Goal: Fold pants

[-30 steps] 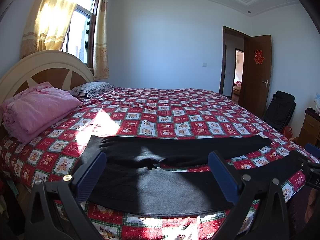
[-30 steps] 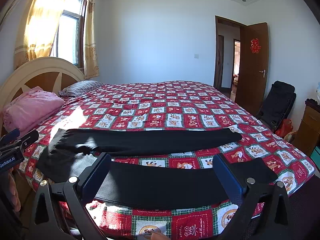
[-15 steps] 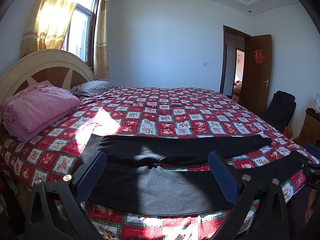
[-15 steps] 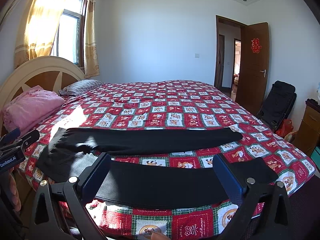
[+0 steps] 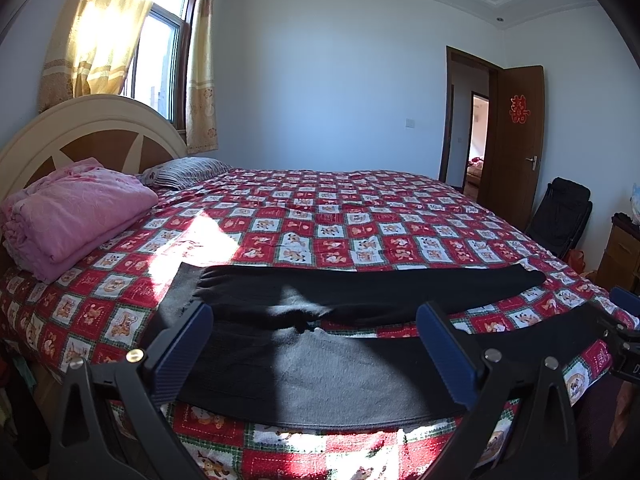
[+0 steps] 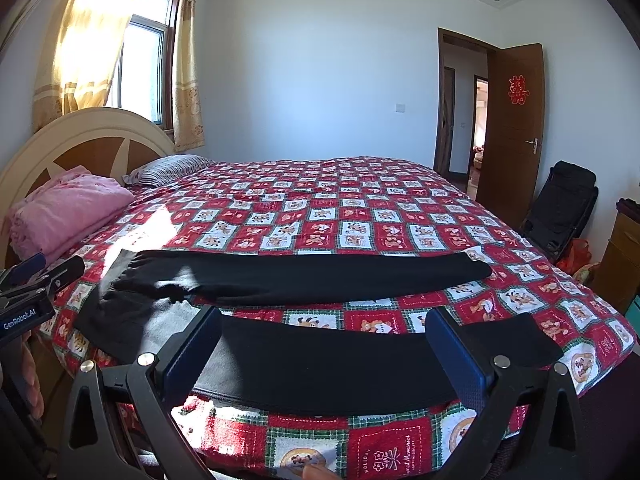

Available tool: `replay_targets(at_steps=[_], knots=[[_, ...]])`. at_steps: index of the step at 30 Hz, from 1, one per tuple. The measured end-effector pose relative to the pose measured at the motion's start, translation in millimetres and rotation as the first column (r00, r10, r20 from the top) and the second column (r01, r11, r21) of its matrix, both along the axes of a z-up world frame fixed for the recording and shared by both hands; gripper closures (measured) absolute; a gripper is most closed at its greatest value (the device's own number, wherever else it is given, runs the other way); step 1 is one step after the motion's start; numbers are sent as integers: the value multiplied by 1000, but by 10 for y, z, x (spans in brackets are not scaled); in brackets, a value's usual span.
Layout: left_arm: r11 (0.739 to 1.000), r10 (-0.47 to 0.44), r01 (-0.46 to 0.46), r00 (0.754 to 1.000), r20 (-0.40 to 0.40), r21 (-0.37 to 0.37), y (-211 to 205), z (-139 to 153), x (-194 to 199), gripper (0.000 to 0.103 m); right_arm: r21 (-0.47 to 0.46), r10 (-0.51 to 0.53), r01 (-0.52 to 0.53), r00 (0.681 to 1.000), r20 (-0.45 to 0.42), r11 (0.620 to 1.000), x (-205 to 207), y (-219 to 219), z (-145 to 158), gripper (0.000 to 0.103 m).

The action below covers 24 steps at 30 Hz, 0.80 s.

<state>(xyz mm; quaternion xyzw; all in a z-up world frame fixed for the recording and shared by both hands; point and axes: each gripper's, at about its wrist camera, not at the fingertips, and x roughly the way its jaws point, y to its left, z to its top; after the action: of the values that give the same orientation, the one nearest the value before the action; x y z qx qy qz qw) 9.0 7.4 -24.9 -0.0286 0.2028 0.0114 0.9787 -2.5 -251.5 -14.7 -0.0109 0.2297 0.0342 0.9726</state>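
Black pants point(image 5: 320, 364) lie flat along the near edge of the bed, waist to the left, two legs spread apart toward the right. In the right wrist view the pants point(image 6: 320, 360) show the near leg and the far leg point(image 6: 320, 276). My left gripper point(image 5: 314, 350) is open and empty, hovering in front of the waist part. My right gripper point(image 6: 322, 352) is open and empty, in front of the near leg. The left gripper also shows at the left edge of the right wrist view point(image 6: 36, 280).
The bed has a red checked cover point(image 5: 340, 220). A folded pink blanket point(image 5: 76, 216) and a striped pillow point(image 5: 184, 170) lie by the headboard. A black chair point(image 6: 560, 208), a wooden cabinet point(image 6: 620, 256) and an open door point(image 6: 512, 120) stand to the right.
Both views have drifted very slightly. The pants lie as before and both grippers stay open.
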Motion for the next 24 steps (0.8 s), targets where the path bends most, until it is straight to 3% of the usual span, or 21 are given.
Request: replay_targets(at_steps=[7, 12, 15, 18, 24], knots=[[1000, 19, -18, 999, -46, 16, 102, -194, 242, 0, 2, 74, -74, 997, -27, 997, 128, 42, -180, 1], [997, 83, -81, 992, -97, 17, 519, -411, 650, 0, -20, 80, -82, 992, -100, 996, 390, -7, -456, 1], [993, 119, -114, 980, -162, 42, 884, -595, 1021, 0, 0, 65, -66, 988, -140, 998, 544, -137, -609, 1], [977, 200, -180, 959, -202, 113, 1244, -731, 1379, 0, 27, 36, -33, 987, -153, 999, 654, -309, -728, 1], [963, 263, -236, 927, -265, 131, 1804, -881, 1927, 0, -11, -14, 12, 979, -203, 1000, 934, -544, -941, 1]])
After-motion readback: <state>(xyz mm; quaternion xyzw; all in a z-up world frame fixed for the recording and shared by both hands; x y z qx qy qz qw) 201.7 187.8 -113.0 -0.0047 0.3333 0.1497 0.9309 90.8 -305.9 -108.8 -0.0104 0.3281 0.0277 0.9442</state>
